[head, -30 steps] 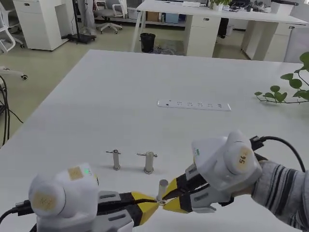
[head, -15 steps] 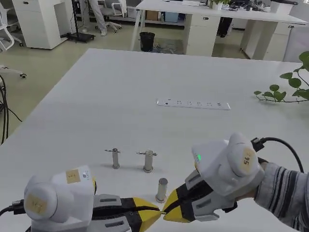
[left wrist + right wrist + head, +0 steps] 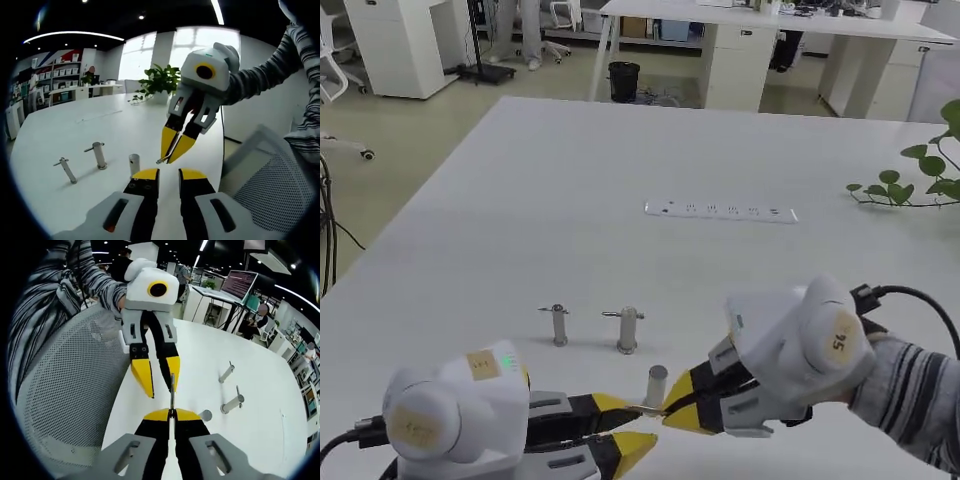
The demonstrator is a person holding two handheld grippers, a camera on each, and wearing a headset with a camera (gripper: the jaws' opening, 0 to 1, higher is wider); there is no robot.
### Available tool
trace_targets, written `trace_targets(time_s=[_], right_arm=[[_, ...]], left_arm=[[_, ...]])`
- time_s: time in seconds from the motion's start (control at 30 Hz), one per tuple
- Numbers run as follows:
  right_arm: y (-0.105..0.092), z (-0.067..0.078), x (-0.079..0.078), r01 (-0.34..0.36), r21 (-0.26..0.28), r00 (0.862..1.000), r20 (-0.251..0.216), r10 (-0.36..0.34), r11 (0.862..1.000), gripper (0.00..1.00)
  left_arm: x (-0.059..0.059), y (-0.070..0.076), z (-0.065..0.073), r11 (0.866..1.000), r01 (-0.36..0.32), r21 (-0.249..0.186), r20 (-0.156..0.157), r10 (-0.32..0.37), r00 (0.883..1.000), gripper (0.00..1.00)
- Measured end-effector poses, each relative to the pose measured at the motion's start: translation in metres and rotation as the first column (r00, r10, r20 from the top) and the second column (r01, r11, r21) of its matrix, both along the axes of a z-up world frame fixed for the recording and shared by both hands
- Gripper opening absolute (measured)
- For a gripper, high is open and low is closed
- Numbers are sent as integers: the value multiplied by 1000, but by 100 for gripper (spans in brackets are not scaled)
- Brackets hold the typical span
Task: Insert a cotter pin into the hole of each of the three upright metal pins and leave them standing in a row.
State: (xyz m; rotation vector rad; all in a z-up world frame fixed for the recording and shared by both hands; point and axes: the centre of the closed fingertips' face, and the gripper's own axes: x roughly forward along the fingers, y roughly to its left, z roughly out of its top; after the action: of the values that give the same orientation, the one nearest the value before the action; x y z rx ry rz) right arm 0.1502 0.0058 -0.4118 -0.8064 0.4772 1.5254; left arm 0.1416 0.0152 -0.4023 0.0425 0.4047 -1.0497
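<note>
Three upright metal pins stand on the white table (image 3: 620, 160). The left pin (image 3: 558, 325) and the middle pin (image 3: 627, 331) each have a cotter pin through the top. The third pin (image 3: 656, 384) stands nearer to me and is bare. My right gripper (image 3: 670, 411) is shut on a thin cotter pin (image 3: 171, 386), held just in front of and slightly above the bare pin (image 3: 134, 164). My left gripper (image 3: 645, 425) faces it tip to tip, open, with nothing between its fingers (image 3: 143, 376).
A white power strip (image 3: 720, 211) lies across the middle of the table. A leafy plant (image 3: 918, 185) reaches in at the right edge. A mesh office chair (image 3: 65, 385) sits just behind the table's near edge. Desks and cabinets stand beyond the table.
The left gripper's jaws, which were closed tip to tip against the right gripper, have opened. The cotter pin stays in the right gripper, which has lifted slightly towards the bare pin.
</note>
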Motion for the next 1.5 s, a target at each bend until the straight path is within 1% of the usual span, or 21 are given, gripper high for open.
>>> trace_targets(time_s=[0.07, 0.1, 0.13, 0.2, 0.27, 0.3, 0.37, 0.43, 0.57, 0.6, 0.67, 0.7, 0.8, 0.87, 0.93, 1.0, 1.13, 1.23, 1.33, 1.43, 1.5], right_arm=[[-5, -1, 7, 19, -9, 1000, 20, -19, 1000, 0], [-6, -1, 9, 22, -11, 1000, 23, -22, 1000, 0], [-9, -2, 13, 34, -14, 999, 31, -34, 999, 0], [-13, -4, 17, 43, -26, 998, 39, -42, 999, 0], [-20, -8, 25, 57, -56, 996, 71, -53, 997, 0], [-23, -10, 27, 56, -67, 996, 79, -50, 996, 0], [-27, -12, 32, 61, -79, 994, 90, -54, 995, 0], [-33, -16, 38, 63, -106, 992, 114, -51, 992, 0], [-40, -23, 47, 73, -140, 990, 133, -55, 987, 0], [-41, -24, 48, 71, -142, 990, 134, -52, 987, 0], [-43, -26, 51, 65, -151, 989, 138, -44, 986, 0], [-44, -27, 52, 62, -156, 989, 140, -40, 986, 0], [-47, -32, 57, 56, -169, 989, 143, -32, 984, 0], [-48, -35, 59, 56, -176, 989, 142, -31, 983, 0], [-51, -38, 61, 51, -189, 989, 148, -23, 981, 0], [-52, -40, 63, 49, -196, 988, 151, -19, 979, 0], [-52, -42, 65, 45, -191, 990, 143, -18, 981, 0], [-51, -44, 67, 37, -197, 988, 156, -6, 980, 0], [-49, -45, 68, 32, -196, 987, 159, 0, 980, 0], [-47, -46, 70, 27, -195, 987, 159, 5, 980, 0], [-45, -46, 70, 21, -196, 986, 165, 12, 980, 0]], left_arm=[[6, 1, -1, 1000, -27, 11, 14, 27, 1000, 15], [8, 2, -2, 999, -40, 13, 14, 39, 999, 16], [11, 2, -1, 998, -54, 18, 28, 53, 998, 17], [15, 1, -1, 997, -74, 24, 38, 73, 997, 21], [18, 1, -2, 996, -86, 31, 48, 85, 995, 23], [21, 0, -2, 995, -99, 31, 52, 97, 994, 24], [23, -2, -4, 994, -107, 35, 55, 105, 993, 28], [25, -4, -8, 992, -118, 47, 56, 115, 992, 31], [31, -5, -13, 986, -148, 74, 69, 143, 987, 34], [32, -5, -14, 985, -157, 76, 68, 152, 986, 35], [36, -5, -18, 981, -176, 82, 51, 173, 984, 33], [39, -4, -20, 977, -193, 90, 47, 189, 981, 33], [45, -3, -23, 971, -224, 89, 40, 221, 974, 32], [50, -3, -27, 964, -242, 109, 45, 238, 970, 31], [54, -5, -31, 961, -254, 112, 35, 252, 967, 30], [57, -6, -35, 957, -262, 125, 34, 260, 965, 29], [60, -8, -44, 953, -263, 147, 29, 262, 965, 27], [63, -7, -51, 948, -270, 169, 29, 269, 963, 25], [67, -8, -54, 944, -282, 172, 24, 282, 959, 22], [70, -10, -55, 942, -298, 153, 4, 301, 954, 20], [71, -12, -56, 941, -302, 152, 0, 305, 952, 20]])
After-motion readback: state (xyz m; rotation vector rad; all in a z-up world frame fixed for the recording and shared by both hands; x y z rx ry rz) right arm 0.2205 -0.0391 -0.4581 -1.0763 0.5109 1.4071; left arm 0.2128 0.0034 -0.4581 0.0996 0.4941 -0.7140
